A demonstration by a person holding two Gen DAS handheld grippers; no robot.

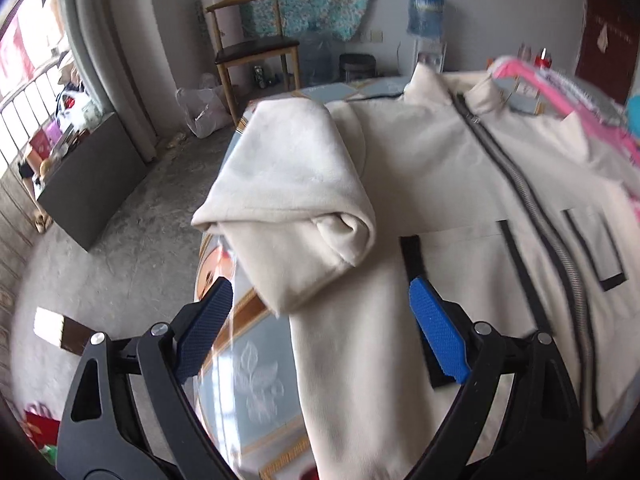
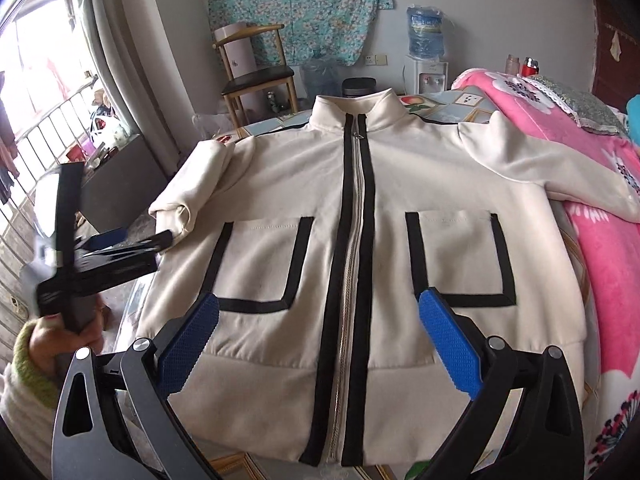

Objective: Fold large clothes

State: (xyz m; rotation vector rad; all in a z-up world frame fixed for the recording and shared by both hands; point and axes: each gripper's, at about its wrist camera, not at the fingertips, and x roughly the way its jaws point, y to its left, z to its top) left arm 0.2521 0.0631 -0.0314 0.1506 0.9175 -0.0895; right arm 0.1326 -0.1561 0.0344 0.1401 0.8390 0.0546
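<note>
A cream zip jacket (image 2: pixel 276 208) with black trim lies front up and zipped on a glass-topped table (image 1: pixel 256 380). Its left sleeve (image 1: pixel 296 184) is bunched and doubled over at the table's left edge, cuff hanging forward. The other sleeve (image 2: pixel 516 160) stretches out onto a pink blanket. My left gripper (image 1: pixel 320 284) is open, its blue fingers straddling the hanging sleeve end without closing on it. In the right wrist view, a hand holds the left gripper (image 2: pixel 156 240) just beside the cuff. My right gripper (image 2: pixel 320 298) hovers open over the jacket's lower front, above the zip.
A pink flowered blanket (image 2: pixel 600 240) is piled along the right side. A wooden chair (image 2: pixel 260 76), water bottles and a dispenser (image 2: pixel 426 72) stand by the back wall. A dark cabinet (image 1: pixel 92 184) and bare concrete floor lie to the left of the table.
</note>
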